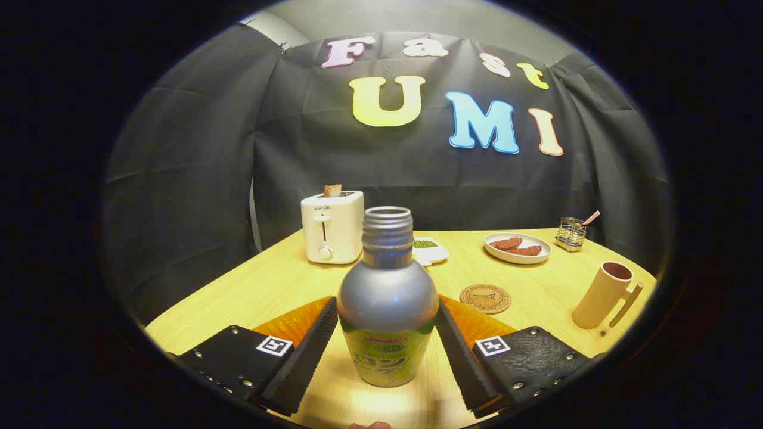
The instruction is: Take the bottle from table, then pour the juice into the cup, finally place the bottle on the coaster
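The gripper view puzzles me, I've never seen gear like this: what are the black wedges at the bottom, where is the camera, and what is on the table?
A person holds a hand tool with a two-finger claw. The camera rides on it and looks forward, so the two black wedges are its fingers. A bottle, cap off, stands upright between them. The fingers flank its sides closely, but I cannot tell whether they press on it. It stands on a wooden table. Beyond it to the right lie a round coaster and a tall cup with a handle. Farther back are a toaster with bread in it, a small dish of something green, a plate of reddish food and a wire holder.
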`<state>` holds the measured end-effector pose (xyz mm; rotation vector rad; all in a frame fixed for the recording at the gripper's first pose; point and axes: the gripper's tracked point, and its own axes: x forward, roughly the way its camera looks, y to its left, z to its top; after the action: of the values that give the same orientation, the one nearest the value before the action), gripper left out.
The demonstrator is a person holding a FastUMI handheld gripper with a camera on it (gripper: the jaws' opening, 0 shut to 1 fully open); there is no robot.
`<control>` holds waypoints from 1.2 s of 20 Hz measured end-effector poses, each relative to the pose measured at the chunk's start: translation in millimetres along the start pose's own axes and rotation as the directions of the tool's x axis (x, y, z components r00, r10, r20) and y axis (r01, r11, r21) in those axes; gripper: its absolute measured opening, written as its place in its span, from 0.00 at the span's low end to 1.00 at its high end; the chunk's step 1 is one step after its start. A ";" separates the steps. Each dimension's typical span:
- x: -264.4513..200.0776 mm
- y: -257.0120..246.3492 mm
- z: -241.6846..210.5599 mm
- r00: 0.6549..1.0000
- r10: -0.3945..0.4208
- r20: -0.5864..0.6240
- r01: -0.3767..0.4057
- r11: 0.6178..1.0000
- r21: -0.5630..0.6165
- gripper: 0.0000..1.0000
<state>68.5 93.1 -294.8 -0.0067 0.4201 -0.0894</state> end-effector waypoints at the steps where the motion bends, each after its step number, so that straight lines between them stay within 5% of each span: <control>1: 1.4 -0.1 -4.3 1.000 -0.003 -0.015 0.003 1.000 -0.003 0.96; 13: 6.3 5.0 -36.3 0.993 -0.002 -0.116 0.000 1.000 -0.011 0.96; 16: 6.0 3.8 -36.6 0.992 0.007 -0.122 -0.006 1.000 0.006 0.82; 24: 1.2 4.5 -27.1 0.986 0.046 -0.163 -0.031 0.995 0.093 0.74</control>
<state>58.9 97.8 -320.1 0.0985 0.5815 -0.0706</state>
